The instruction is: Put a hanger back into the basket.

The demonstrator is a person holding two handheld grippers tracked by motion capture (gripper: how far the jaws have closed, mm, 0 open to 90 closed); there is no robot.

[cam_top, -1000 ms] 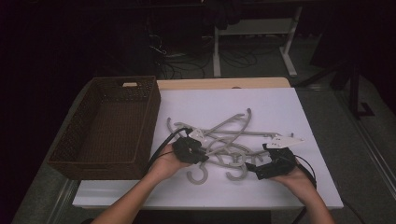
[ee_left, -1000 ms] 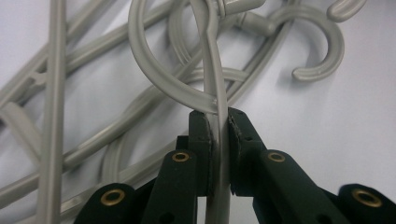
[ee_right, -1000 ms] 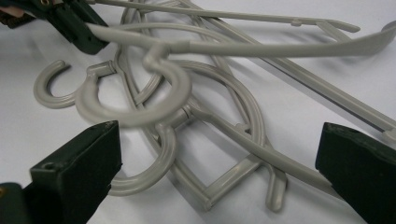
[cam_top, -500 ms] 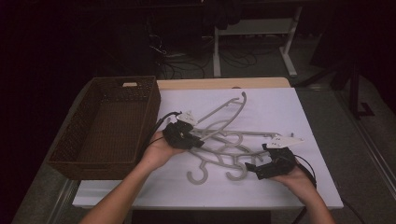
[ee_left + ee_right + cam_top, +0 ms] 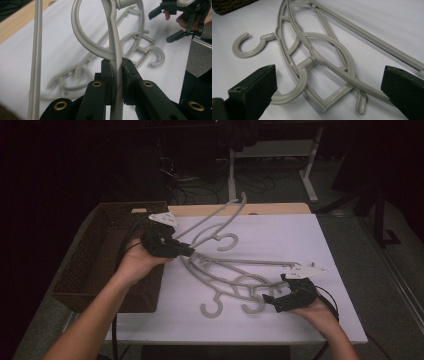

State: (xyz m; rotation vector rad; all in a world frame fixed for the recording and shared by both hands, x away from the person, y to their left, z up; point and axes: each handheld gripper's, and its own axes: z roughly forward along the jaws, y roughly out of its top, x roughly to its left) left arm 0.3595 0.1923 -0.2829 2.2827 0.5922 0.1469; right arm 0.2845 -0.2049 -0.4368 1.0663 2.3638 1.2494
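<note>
My left tool (image 5: 187, 251) is pinching the lifted hanger (image 5: 220, 222) by its thin arm; stiff, light plastic, likely slippery. My right tool (image 5: 272, 299) is spread around the hangers (image 5: 317, 60) lying on the worktop (image 5: 300, 240).

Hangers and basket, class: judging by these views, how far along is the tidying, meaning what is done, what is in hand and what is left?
Done: nothing that shows; the wicker basket looks to hold no hanger yet. In hand: the left tongs are shut on one grey hanger, held off the table beside the basket. Left: two more hangers lie tangled on the white table, with the right tongs open over them, gripping nothing.
</note>
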